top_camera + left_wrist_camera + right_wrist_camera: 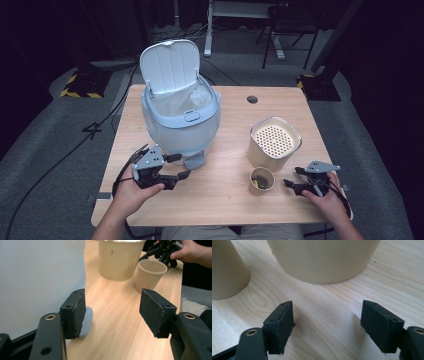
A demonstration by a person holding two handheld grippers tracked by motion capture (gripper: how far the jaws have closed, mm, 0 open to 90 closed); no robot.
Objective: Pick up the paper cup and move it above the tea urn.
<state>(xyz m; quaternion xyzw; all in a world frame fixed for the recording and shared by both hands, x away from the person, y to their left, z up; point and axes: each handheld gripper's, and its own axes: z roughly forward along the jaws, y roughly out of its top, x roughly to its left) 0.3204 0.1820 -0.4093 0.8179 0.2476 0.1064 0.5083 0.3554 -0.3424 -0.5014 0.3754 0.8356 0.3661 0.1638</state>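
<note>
Work in hand: by the look of it, tipping scraps from the small paper cup (262, 181) into the lidded bin (181, 117); this is a judgement from how the things are laid out.
Bin: stands at the left of the desk (220, 200), lid swung up and back so the lined mouth lies open to receive something.
Paper cup: upright near the front edge of the desk, just in front of the cream canister (274, 144) with the perforated top; there is something yellowish in its bottom. It sits between the two hands, within reach of either.
Left gripper (175, 167): low beside the bin's foot, fingers (75, 312) spread with bare desk between them, holding nothing; it seems placed to steady the bin or work its base.
Right gripper (291, 178): resting just right of the cup, fingers (280, 325) apart and empty, pointed toward the cup and canister, probably lined up for a grasp.
Risk: the cup is light and could slide or tip if nudged.
</note>
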